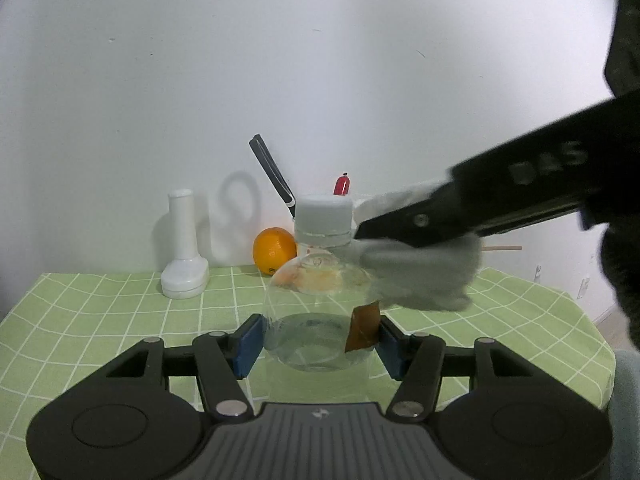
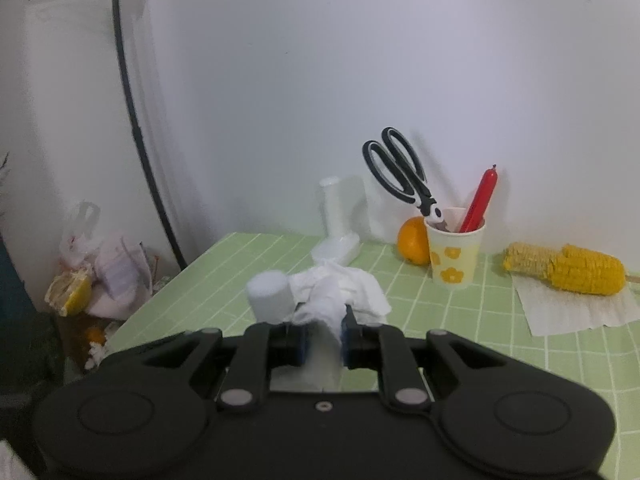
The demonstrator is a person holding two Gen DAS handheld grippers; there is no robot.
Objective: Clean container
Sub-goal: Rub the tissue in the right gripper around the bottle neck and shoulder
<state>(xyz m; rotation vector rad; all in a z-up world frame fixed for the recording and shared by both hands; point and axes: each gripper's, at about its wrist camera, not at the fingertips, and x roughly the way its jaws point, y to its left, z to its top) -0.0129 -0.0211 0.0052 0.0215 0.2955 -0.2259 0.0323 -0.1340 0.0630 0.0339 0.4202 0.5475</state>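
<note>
Your left hand-held gripper (image 1: 320,344) clamps the clear bottle (image 1: 316,312) by its lower body, blue pads pressing both sides, above the green checked counter (image 1: 100,312). The left view shows its white cap (image 1: 325,216) and a brown label scrap (image 1: 363,328) on the right side. Your right hand-held gripper (image 2: 323,344), jaws nearly closed, pinches a white cloth (image 2: 340,292) against the bottle's shoulder just right of the cap. Only the right view shows the paper cup (image 2: 456,256) holding scissors (image 2: 400,172) and a red pen (image 2: 480,200), and corn (image 2: 568,268) on a paper towel (image 2: 580,308) far right. Both views show the orange (image 1: 274,250) and white vase (image 1: 185,240).
</note>
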